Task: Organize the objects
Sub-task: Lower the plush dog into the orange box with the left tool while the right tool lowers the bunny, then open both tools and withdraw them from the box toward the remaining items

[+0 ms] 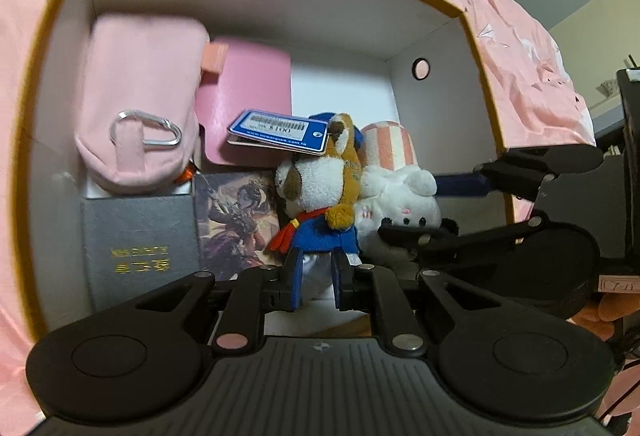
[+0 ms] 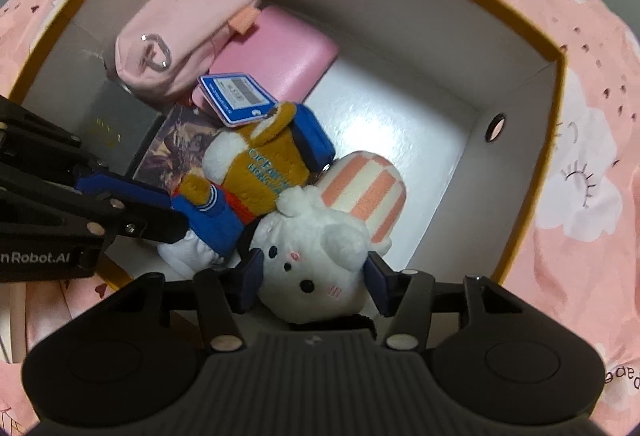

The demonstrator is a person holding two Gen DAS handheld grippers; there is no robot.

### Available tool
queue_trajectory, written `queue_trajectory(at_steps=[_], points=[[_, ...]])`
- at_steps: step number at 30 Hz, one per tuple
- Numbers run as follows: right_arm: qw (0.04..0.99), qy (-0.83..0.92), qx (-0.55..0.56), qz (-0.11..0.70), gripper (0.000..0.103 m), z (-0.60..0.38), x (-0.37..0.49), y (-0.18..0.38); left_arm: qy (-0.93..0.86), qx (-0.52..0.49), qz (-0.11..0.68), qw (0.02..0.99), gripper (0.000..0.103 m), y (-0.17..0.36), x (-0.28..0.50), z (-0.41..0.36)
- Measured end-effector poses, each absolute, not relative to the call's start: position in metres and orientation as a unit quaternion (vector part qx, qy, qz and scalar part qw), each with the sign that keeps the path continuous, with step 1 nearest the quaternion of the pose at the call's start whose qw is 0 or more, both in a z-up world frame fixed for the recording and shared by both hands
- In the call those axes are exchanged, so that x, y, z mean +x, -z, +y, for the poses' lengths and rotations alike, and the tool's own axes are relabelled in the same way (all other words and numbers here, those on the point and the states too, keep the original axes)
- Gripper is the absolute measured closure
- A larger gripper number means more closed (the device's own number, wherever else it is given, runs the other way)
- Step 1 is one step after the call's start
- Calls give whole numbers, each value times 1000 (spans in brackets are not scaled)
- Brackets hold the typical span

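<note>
— Plush dog [image 1: 320,191], the brown and white one in blue: which way is it pointing inside the white box [image 1: 340,7]?

— It is lying lengthwise toward the far wall, white legs nearest the left gripper [image 1: 316,276], head further in, with a blue price tag [image 1: 280,131] sticking out past its ears. From the right wrist view its long axis is running diagonally, legs toward the near left corner.

— And the left jaws?

— They are standing narrowly apart, pinching the dog at its white lower end.

— What is the right gripper [image 2: 316,280] doing?

— Its jaws are spread about halfway, pressing on either side of the white bunny plush [image 2: 316,260]. The bunny is lying just beside the dog, touching it, face toward the camera, and a pink-and-cream striped part is pointing deeper into the box.

— What else is sitting in there?

— A pink pouch [image 1: 140,107] with a metal clip, a pink case [image 1: 248,99], a grey booklet [image 1: 140,244] and an illustrated card [image 1: 236,220], all along the left side.
</note>
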State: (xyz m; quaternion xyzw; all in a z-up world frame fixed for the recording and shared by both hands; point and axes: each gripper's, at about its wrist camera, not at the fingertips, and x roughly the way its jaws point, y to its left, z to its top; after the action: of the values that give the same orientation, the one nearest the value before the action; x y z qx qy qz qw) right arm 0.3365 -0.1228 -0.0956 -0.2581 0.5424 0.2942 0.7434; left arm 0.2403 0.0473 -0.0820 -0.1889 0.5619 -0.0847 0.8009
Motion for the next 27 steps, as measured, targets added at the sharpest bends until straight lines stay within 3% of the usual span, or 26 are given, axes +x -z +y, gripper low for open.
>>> queue_trajectory(at_steps=[12,20,23,27], points=[[829,-306,-189,427,46,-135,246,36,51,-112,560,819,65,20,173,59],[822,-339,-119,441,67,-119,192,59,-10,-92,590,802,42,16,127,87],[816,-338,-107,456,70,-107,179,77,-23,-109,596,795,32,20,116,97],[802,-349,-91,476,72,-96,165,91,-18,-144,615,775,29,30,110,105]])
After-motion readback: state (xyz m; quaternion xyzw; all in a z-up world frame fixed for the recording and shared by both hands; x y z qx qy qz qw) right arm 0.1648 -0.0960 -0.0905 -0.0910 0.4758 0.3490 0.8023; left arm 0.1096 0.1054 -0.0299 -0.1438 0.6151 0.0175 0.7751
